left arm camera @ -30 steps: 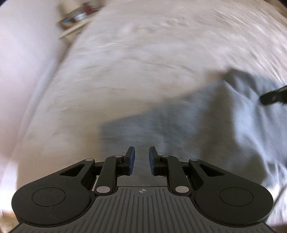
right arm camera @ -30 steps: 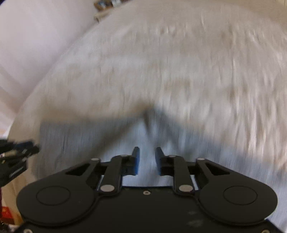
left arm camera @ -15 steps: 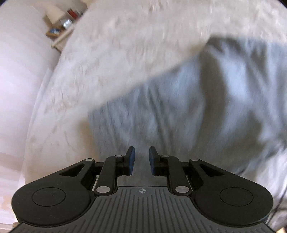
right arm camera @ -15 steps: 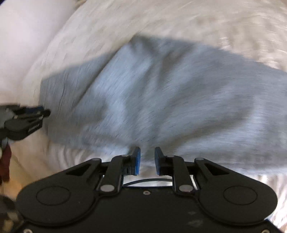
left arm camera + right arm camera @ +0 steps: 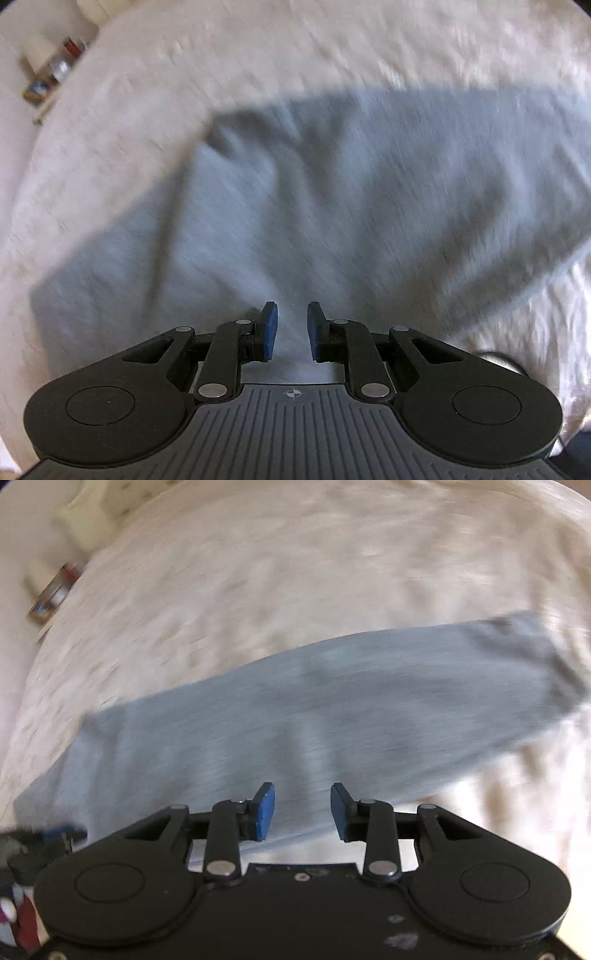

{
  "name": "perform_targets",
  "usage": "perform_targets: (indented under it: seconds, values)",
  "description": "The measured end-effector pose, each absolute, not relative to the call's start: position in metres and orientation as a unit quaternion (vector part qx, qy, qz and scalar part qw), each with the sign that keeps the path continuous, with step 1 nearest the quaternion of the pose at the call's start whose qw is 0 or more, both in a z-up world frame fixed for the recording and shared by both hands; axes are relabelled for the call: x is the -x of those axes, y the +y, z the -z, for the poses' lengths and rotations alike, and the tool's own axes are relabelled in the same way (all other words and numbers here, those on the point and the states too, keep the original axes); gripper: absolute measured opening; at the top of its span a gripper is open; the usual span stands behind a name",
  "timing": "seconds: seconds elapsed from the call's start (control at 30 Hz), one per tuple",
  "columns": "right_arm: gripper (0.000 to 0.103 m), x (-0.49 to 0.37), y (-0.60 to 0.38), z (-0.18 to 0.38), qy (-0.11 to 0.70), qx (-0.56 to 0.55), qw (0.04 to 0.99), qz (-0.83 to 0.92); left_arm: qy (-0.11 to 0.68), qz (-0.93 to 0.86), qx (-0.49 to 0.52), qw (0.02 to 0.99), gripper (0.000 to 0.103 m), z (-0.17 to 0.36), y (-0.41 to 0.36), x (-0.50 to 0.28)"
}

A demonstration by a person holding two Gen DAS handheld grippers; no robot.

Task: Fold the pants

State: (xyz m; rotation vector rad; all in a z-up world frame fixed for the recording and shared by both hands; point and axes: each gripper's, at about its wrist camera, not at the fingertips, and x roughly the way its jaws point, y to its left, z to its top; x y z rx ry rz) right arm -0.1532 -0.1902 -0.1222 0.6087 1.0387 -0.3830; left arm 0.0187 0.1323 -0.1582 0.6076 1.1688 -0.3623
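The grey knit pants [image 5: 332, 206] lie spread across the pale cream, nubbly bedcover [image 5: 258, 55], directly ahead of and below both grippers. In the left wrist view the cloth fills the ground in front of the black two-finger left gripper [image 5: 291, 328], reaching to its right and forward, with a darker fold ahead and to the left. Its blue-padded fingers [image 5: 269, 332] stand a narrow gap apart; the pants show through the gap, and the pads do not press on anything that can be seen.

In the right wrist view the pants run as a long band [image 5: 314, 716] from the near left to the far right of the black two-finger right gripper [image 5: 302, 810]. Its jaws are opening, with a clear gap between the blue pads [image 5: 265, 812]; the cloth lies beyond and beneath them, unpinched.

A small shelf with blurred items [image 5: 51, 77] sits far ahead and to the left of the left gripper. No writing or brand can be read; both views are motion-blurred. The only mark is a small crosshair symbol [image 5: 293, 394] on the left gripper's ribbed grey body.
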Motion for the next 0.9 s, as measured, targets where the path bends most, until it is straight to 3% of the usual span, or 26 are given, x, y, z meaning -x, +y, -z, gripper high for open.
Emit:
perform_targets:
  seconds: [0.17,0.5,0.63,0.9]
  values:
    - [0.038,0.196,-0.277,0.131,0.473,-0.3,0.795,0.232,0.578,0.113,-0.32,0.742,0.017,0.186,0.111,-0.017]
    - [0.043,0.238,-0.402,0.144,0.457,-0.303,0.79,0.275,0.538,0.126,-0.304,0.776,0.017,0.148,0.022,-0.003]
    - [0.051,0.22,-0.424,0.149,0.461,-0.287,0.798,0.262,0.527,0.152,-0.31,0.777,0.017,0.143,-0.011,0.007]
    - [0.05,0.175,-0.446,0.154,0.46,-0.244,0.826,0.217,0.537,0.15,-0.319,0.766,0.017,0.148,-0.029,0.013]
